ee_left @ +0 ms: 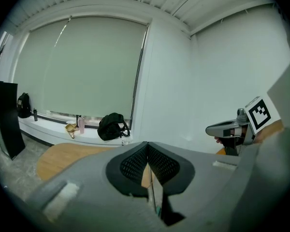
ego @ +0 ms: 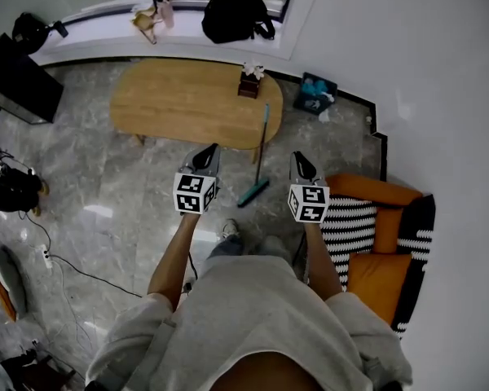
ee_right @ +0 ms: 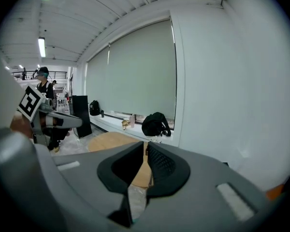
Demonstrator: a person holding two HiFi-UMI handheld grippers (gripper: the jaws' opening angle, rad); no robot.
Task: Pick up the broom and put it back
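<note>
At the far left a tall black panel stands on the grey marble floor, which lies bare between it and the person. A thin white cable crosses the floor near the person's left side. Beyond, the oval light-wood table runs parallel to the window sill, where a black backpack sits.

The grey left gripper, with its black-and-white marker cube, points toward the table's near edge. In its own view the 2 ribbed black pads meet at the tips, with nothing held.

Just right of it the teal-handled broom leans on the table's right-hand near edge, its head on the floor between the 2 grippers and apart from both.

The matching grey right gripper has its jaws a narrow slit apart, with nothing between them.

Close beside it on the right sits an orange armchair with black-and-white stripes, backed against the white wall.
</note>
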